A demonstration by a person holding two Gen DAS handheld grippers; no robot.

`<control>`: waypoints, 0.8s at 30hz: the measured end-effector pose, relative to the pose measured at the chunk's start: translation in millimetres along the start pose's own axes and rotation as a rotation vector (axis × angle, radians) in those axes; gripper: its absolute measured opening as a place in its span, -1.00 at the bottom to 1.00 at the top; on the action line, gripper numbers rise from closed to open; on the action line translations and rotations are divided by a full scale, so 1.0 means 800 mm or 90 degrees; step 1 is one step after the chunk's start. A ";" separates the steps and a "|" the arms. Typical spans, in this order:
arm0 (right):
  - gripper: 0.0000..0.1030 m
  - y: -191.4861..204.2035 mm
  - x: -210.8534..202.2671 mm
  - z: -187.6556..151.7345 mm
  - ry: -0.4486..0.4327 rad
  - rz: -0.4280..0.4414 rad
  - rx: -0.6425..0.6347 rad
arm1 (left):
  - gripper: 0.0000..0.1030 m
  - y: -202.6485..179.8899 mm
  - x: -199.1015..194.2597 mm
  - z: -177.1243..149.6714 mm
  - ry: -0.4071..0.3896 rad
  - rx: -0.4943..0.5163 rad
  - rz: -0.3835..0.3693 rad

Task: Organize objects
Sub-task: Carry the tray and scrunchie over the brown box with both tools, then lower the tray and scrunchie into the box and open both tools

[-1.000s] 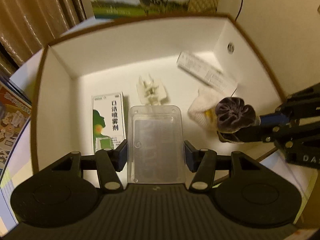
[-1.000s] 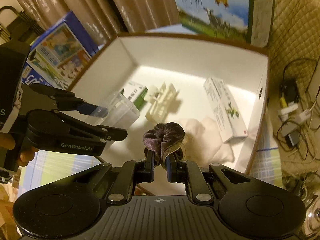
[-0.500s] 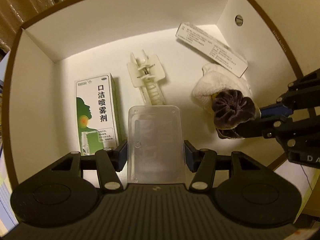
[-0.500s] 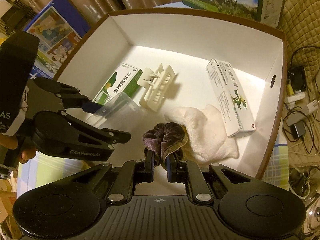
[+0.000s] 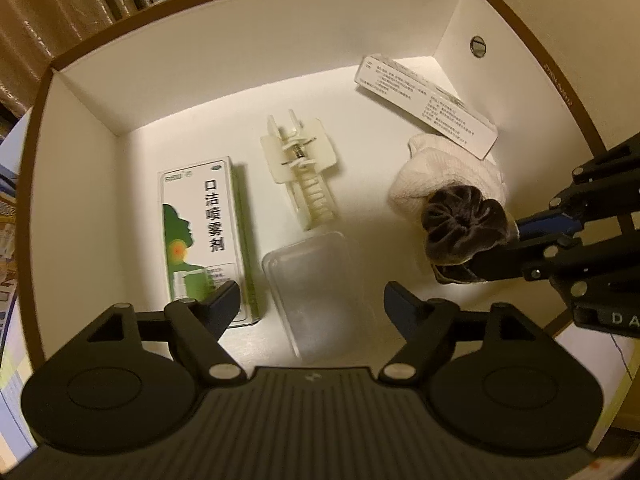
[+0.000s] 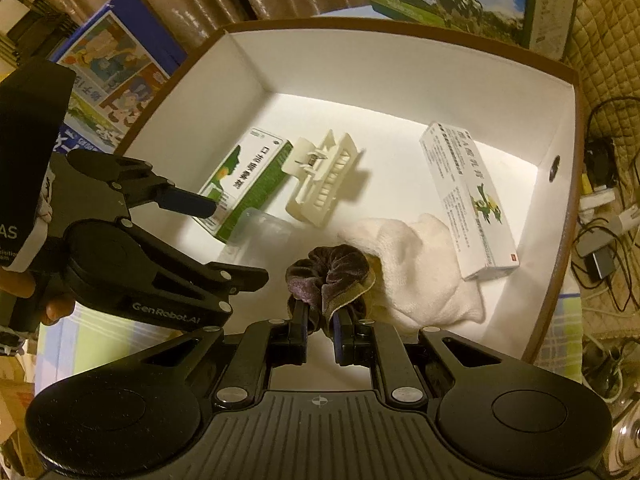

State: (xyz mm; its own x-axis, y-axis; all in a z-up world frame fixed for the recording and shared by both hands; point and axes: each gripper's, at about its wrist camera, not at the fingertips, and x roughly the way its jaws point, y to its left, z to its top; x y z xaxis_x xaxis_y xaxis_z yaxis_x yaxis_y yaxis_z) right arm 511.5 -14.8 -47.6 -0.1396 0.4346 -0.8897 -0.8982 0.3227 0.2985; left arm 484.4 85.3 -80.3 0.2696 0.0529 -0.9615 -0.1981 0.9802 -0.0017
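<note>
White box with brown rim (image 5: 460,32) is the collection bin; everything is going flat on its floor. Contents, big to small:
- Green throat-spray carton (image 5: 204,236), left side, lying face up.
- Long white medicine carton (image 5: 424,104), far right corner, one end propped on the cloth.
- Folded white cloth (image 5: 452,172), right side.
- Clear plastic case (image 5: 316,288), near centre, just right of the green carton. Blurred, so I can't tell whether it is fully settled on the floor.
- Cream hair claw clip (image 5: 304,168), centre, just beyond the case.
- Dark velvet scrunchie (image 6: 328,268), over the near edge of the cloth.

Left gripper (image 5: 312,300): fingers spread wide, gripping nothing, straddling the case from above, which reads as a release.

Right gripper (image 6: 320,320): fingers pinched nearly together on the scrunchie's lower fold, holding it low inside the box. Likely next drop; free floor beside the cloth looks the sensible spot.
</note>
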 end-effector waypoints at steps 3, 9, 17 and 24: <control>-0.81 0.009 -0.001 0.001 -0.007 -0.014 -0.016 | 0.50 0.007 -0.010 -0.003 -0.013 -0.008 0.007; 0.12 0.023 -0.017 -0.005 -0.079 -0.035 -0.039 | 0.59 0.027 -0.036 -0.012 -0.050 -0.034 0.031; 0.15 0.030 -0.045 -0.020 -0.110 -0.040 -0.024 | 0.64 0.041 -0.076 -0.031 -0.095 -0.068 0.039; 0.16 0.040 -0.079 -0.043 -0.156 -0.043 -0.007 | 0.68 0.045 -0.118 -0.050 -0.142 -0.089 0.056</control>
State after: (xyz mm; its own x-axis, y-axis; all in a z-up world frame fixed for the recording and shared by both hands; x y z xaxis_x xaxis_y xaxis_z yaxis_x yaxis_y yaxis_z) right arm 477.5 -61.0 6.3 0.0242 0.6038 -0.7967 -0.9069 0.3486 0.2366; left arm 414.3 107.9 -1.0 0.4429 0.1919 -0.8758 -0.3536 0.9350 0.0260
